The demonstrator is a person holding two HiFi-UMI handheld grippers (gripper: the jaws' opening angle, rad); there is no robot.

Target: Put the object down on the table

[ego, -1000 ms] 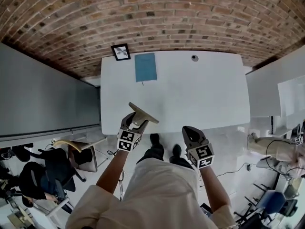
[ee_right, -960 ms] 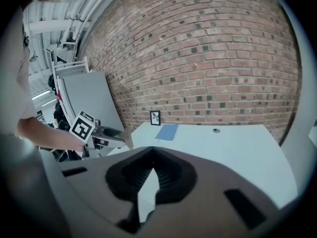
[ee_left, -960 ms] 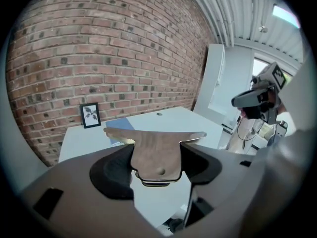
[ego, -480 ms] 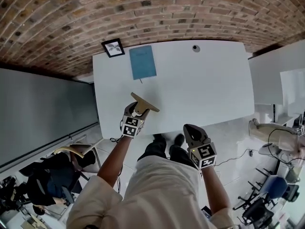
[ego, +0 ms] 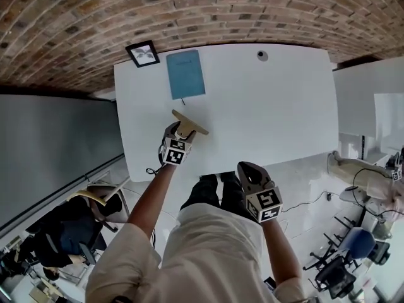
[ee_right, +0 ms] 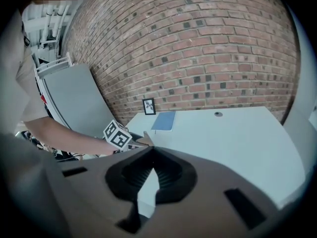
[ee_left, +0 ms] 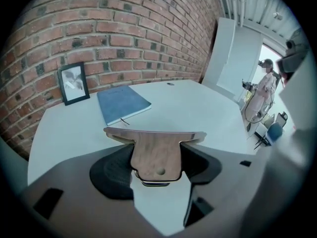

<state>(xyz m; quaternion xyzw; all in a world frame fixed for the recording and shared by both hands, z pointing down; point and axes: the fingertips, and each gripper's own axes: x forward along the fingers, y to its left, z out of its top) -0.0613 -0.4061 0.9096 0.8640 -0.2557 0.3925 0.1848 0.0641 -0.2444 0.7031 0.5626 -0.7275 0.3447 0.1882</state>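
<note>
A flat T-shaped wooden piece point(ee_left: 157, 155) is clamped by its stem between the black pads of my left gripper point(ee_left: 156, 168), its crossbar pointing ahead. In the head view the wooden piece point(ego: 189, 122) and left gripper point(ego: 180, 133) hang over the near left part of the white table point(ego: 271, 118), a little short of the blue notebook point(ego: 185, 74). My right gripper point(ego: 243, 169) is off the table's near edge, its jaws closed together with nothing between them. From the right gripper point(ee_right: 148, 151) view, the left gripper's marker cube point(ee_right: 117, 134) shows at the left.
A blue notebook point(ee_left: 123, 103) and a small framed picture point(ee_left: 74, 83) lie at the table's far left by the brick wall. A round cable grommet point(ego: 262, 55) sits at the far middle. Grey partitions, chairs and another white table point(ego: 369, 100) surround the desk.
My left gripper has carried the wooden piece forward from the table's near edge to over the tabletop, closer to the notebook. The right gripper has stayed roughly where it was.
</note>
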